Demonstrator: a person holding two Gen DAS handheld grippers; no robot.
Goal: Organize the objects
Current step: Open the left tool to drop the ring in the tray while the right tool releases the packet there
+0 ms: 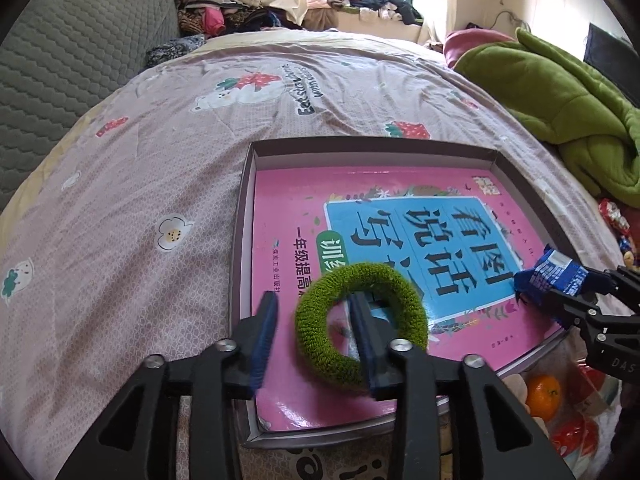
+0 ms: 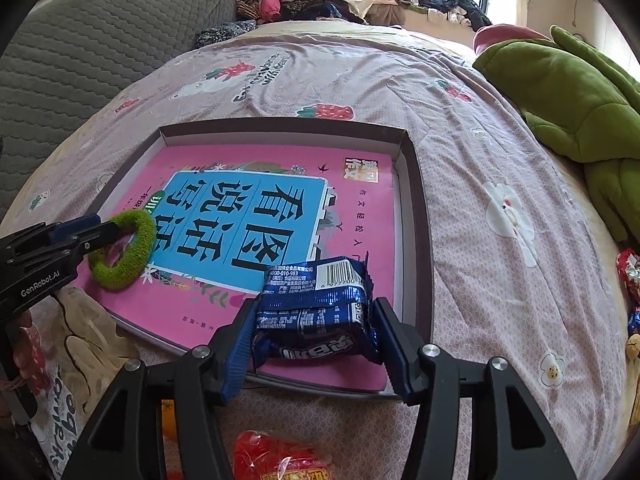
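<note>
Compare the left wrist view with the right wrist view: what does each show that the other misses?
Left wrist only: an orange beside the box's near corner, and the green fuzzy ring hooked over one finger of the open left gripper.
Right wrist only: the barcode side of the blue snack packet between the right gripper fingers.
Both: the pink book lying in the shallow box.

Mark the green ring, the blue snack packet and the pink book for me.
green ring [image 1: 320,354], left wrist view, on its fuzzy lower left arc.
blue snack packet [image 2: 316,312], right wrist view, on the middle of its wrapper.
pink book [image 2: 352,240], right wrist view, on bare pink cover right of the blue panel.
</note>
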